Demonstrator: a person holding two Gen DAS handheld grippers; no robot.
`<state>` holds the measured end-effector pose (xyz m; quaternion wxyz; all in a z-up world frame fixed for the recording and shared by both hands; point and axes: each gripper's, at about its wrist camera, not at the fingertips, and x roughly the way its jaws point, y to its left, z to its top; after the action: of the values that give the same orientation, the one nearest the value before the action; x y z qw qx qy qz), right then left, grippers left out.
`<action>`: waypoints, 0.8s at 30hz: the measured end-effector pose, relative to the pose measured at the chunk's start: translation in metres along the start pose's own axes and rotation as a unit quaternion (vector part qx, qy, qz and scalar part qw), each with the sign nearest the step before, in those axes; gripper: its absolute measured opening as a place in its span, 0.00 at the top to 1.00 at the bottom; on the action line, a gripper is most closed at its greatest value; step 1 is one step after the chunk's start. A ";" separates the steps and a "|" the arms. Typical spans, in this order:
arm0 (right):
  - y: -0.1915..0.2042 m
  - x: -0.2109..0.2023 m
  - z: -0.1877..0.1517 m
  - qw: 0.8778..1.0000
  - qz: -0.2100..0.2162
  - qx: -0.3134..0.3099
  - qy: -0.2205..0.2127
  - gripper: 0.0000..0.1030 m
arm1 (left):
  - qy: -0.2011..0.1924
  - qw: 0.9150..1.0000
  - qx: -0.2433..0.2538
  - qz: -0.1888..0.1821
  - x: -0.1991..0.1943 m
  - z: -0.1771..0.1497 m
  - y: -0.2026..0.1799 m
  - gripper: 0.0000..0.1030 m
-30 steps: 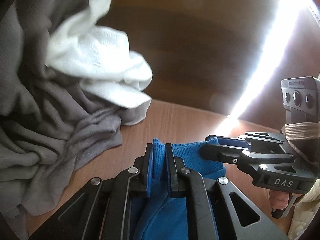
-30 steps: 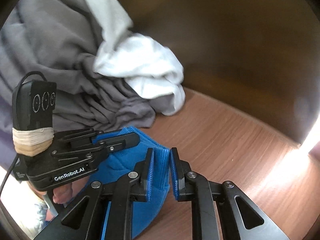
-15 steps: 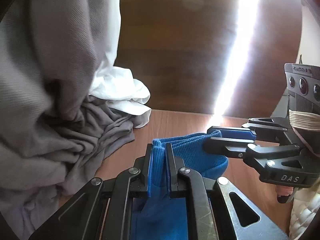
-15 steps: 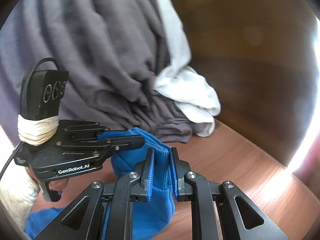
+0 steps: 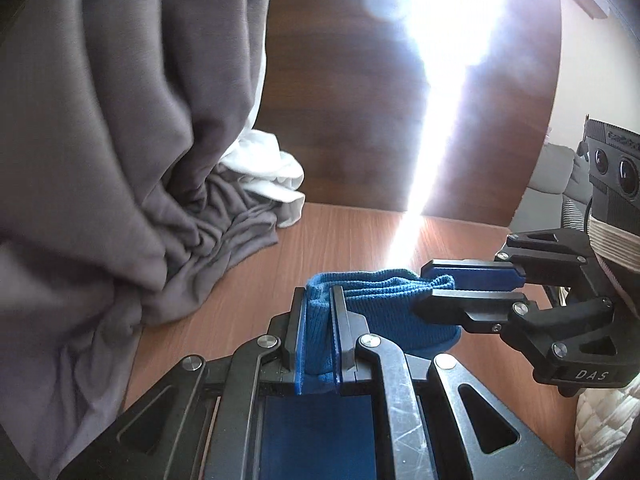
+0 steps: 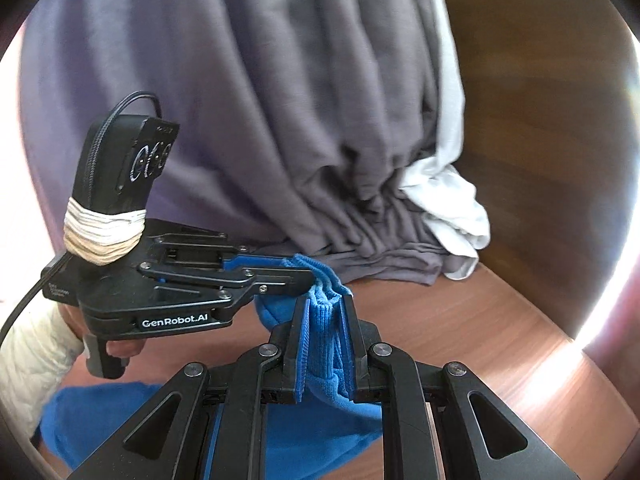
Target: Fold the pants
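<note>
Wood counter mostly bare; both jaws clamped on blue pants, raised off it; folding hardly begun, laying flat left.

Two tongs: left tongs, right tongs; one blue pants; one grey cloth; one white cloth.

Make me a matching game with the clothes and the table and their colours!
Things:
1. pants held in the two grippers
2. big hanging cloth
3. small bunched cloth beside it
4. table

Colours:
A. white
B. reddish-brown wood
C. blue
D. grey

Pairs: 1-C, 2-D, 3-A, 4-B
</note>
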<state>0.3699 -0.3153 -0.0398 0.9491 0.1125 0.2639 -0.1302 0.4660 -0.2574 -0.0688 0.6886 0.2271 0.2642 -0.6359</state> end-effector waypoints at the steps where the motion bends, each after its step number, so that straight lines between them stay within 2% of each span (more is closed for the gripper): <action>1: 0.005 0.000 -0.002 1.000 0.000 -0.004 0.002 0.85 | 0.000 1.000 0.000 0.001 -0.003 -0.006 0.001 0.89; 12: 0.074 0.000 -0.038 0.996 0.028 -0.070 0.038 0.86 | 0.018 0.999 -0.037 0.012 -0.037 -0.070 0.012 0.89; 18: 0.094 0.006 -0.059 0.991 0.047 -0.099 0.073 0.86 | 0.046 0.997 -0.049 0.030 -0.041 -0.104 0.011 0.89; 24: 0.111 0.010 -0.081 0.983 0.086 -0.122 0.110 0.87 | 0.098 0.992 -0.058 0.050 -0.048 -0.136 0.015 0.89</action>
<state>0.3743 -0.1899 -0.0966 0.9283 0.0316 0.3705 -0.0021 0.4684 -0.1322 -0.1407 0.7024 0.2608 0.3548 -0.5592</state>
